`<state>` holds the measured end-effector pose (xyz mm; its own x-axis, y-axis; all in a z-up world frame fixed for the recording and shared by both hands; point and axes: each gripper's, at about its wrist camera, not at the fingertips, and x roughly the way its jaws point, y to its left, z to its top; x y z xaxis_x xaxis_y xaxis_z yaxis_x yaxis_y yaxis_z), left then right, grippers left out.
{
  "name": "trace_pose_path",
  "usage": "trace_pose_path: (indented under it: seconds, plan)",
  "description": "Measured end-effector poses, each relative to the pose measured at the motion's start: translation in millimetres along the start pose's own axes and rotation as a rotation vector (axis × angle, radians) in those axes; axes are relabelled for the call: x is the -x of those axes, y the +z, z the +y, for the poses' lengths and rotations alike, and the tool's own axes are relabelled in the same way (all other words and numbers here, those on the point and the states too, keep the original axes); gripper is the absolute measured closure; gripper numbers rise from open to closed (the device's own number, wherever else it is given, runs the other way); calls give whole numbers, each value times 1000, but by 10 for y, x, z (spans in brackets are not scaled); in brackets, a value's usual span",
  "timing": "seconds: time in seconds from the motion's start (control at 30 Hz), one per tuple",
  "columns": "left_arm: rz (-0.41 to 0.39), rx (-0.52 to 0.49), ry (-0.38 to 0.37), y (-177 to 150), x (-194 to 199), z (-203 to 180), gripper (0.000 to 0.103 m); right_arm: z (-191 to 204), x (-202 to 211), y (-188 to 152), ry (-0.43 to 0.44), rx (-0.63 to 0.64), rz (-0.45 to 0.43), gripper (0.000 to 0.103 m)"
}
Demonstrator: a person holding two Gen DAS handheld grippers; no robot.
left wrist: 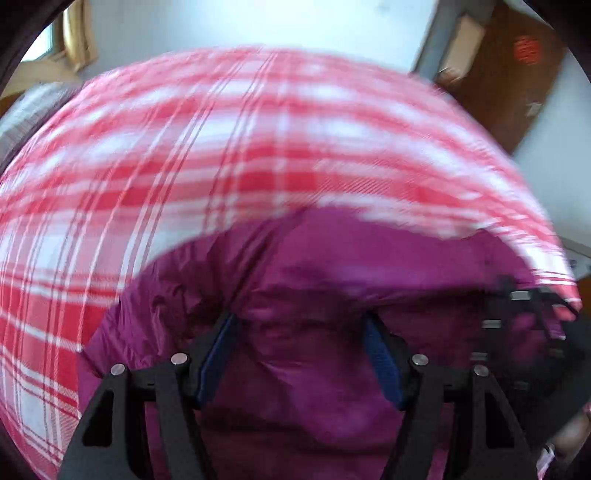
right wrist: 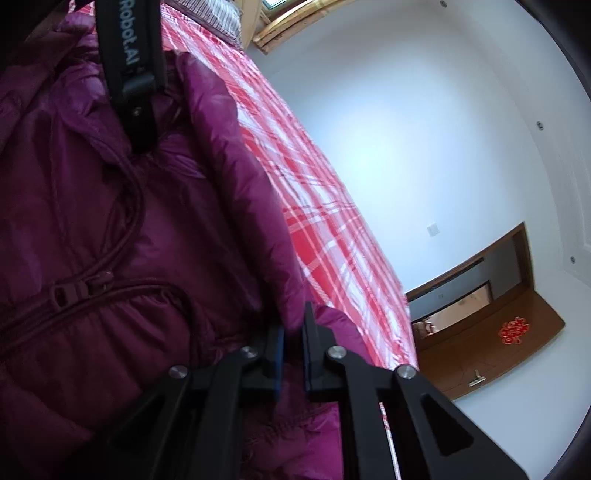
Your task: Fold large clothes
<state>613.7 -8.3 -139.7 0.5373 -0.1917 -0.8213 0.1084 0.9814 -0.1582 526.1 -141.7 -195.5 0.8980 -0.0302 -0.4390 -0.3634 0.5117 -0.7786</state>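
A puffy purple jacket (left wrist: 332,258) lies on a bed covered with a red and white plaid sheet (left wrist: 184,129). My left gripper (left wrist: 300,319) points down into the jacket with its blue pads apart and a bulge of purple fabric between them; I cannot see the pads pressing on it. In the right wrist view the jacket (right wrist: 110,221) fills the left side, showing its zipper and cord. My right gripper (right wrist: 293,326) is shut on the jacket's edge near the bed's side. The left gripper's black fingers (right wrist: 138,122) reach down onto the jacket near its collar.
The plaid sheet (right wrist: 325,229) runs along the bed's edge beside a white wall (right wrist: 406,147). A striped pillow (right wrist: 218,18) lies at the bed's far end. A brown wooden door (right wrist: 513,330) with a red ornament stands beyond the bed.
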Motion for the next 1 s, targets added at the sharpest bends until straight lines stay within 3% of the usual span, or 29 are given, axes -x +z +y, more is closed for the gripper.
trace_pose_path:
  seconds: [0.1, 0.17, 0.27, 0.37, 0.47, 0.5, 0.57, 0.63, 0.8, 0.83, 0.9, 0.97, 1.0]
  plan:
    - [-138, -94, -2, 41, 373, -174, 33, 24, -9, -2, -14, 7, 2, 92]
    - [-169, -202, 65, 82, 411, -306, 33, 33, -11, 0, -20, 10, 2, 92]
    - [-178, -108, 30, 285, 320, -186, 33, 62, 1, 11, -30, 11, 2, 92]
    - [-165, -20, -3, 442, 198, -94, 33, 95, 21, 14, -43, 14, -1, 92]
    - [-78, -3, 73, 410, -71, -80, 33, 137, 44, 11, -46, 8, -5, 92]
    - [-17, -27, 140, 338, -235, -80, 33, 138, 46, 11, -44, 6, -5, 92]
    - [32, -26, 176, 216, -418, -26, 32, 151, 58, -3, -39, 1, -8, 92]
    - [20, 20, 145, 117, -439, 52, 31, 151, 63, -3, -30, -2, -10, 92]
    - [-34, 14, 174, 11, -453, 15, 28, 91, 97, -4, 1, -9, -9, 91]
    - [-46, 24, 163, 9, -443, 28, 28, 53, 131, -5, 25, -19, -15, 88]
    - [-63, 47, 136, -11, -447, 99, 27, -98, 284, -17, 107, -74, -57, 69]
    - [-73, 57, 126, -20, -443, 116, 26, -305, 482, -32, 194, -165, -107, 45]
    - [-75, 54, 128, -30, -435, 101, 26, -429, 551, -33, 245, -223, -116, 44]
